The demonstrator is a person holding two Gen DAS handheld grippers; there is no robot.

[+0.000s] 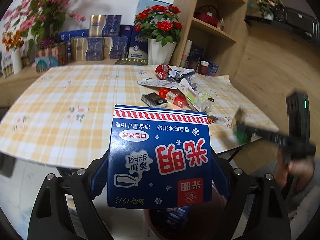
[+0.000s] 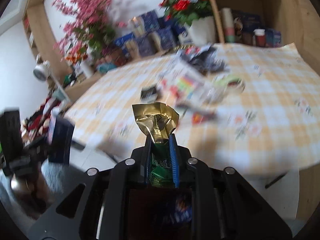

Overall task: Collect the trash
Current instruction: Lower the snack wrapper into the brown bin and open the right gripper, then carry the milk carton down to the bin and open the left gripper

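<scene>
While gripped between both blue pads, blue ice cream box (image 1: 160, 158) held upright in left gripper (image 1: 160, 172), printing upside down to the left wrist camera, below the near edge of table (image 1: 60, 104). Seen also in the right wrist view at far left, blurred. Right gripper (image 2: 160, 140) closed narrow on green and gold wrapper (image 2: 157, 120); crumpled gold end sticking out past the fingertips, green part pinched between the pads. Seen blurred at right in the left wrist view, off the table's edge. Remaining trash pile (image 1: 176, 88) lying on the checked yellow cloth toward the far right of the table: crumpled silver and red wrapper (image 1: 174, 73), black packet (image 1: 154, 100), red carton (image 1: 173, 97), clear packaging beside it. Dark opening with a blue item inside visible beneath each gripper; cannot tell what kind of container. Red flowers in white pot (image 1: 160, 48) and blue boxes standing behind the table. Right wrist view heavily blurred.
</scene>
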